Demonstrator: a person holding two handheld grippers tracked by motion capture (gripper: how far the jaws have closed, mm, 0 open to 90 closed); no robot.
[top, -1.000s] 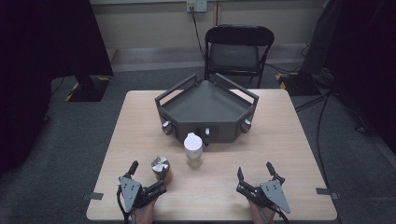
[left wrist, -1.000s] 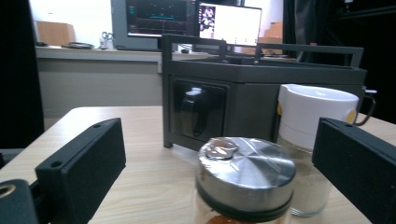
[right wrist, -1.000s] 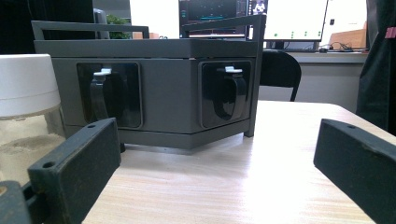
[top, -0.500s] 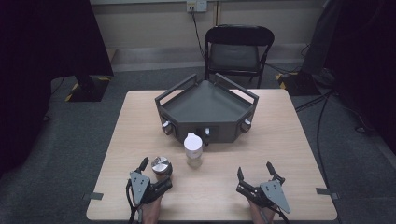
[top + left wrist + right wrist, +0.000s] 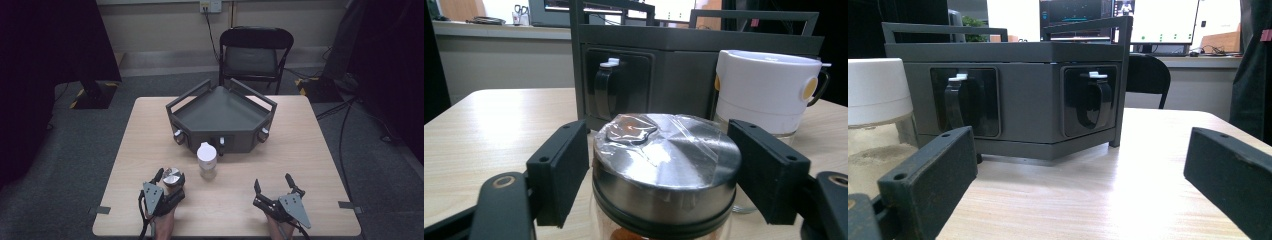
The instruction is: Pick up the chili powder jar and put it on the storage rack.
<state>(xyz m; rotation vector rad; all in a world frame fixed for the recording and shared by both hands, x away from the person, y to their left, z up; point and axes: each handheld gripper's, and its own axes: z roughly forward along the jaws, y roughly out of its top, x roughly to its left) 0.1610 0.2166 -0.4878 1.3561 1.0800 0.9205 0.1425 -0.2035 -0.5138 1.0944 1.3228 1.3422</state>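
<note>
The left gripper sits at the near left of the pale wooden tabletop, its jaws spread apart with the small glass jar with a brushed steel lid standing upright between them. From the left gripper view, the jar is centred in the opening, lid level with the black pads, and a narrow gap shows on each side, so nothing is clamped yet. The jar's long axis runs straight up from the tabletop and the jaws flank it to either side, so the closing line crosses the lid and neck squarely; I judge that a plain squeeze would take it, with little need to push further forward. A film of clear wrap over the lid may make the surface slippery.

The right gripper rests at the near right, jaws wide apart and holding nothing, well apart from the jar; the left one is plainly the nearer.

Just beyond the jar, slightly to its right, stands a clear glass jar with a white plastic lid, near but not touching. Farther back is the dark grey angular metal tray with rails and front knobs, and behind the tabletop a black folding chair.
</note>
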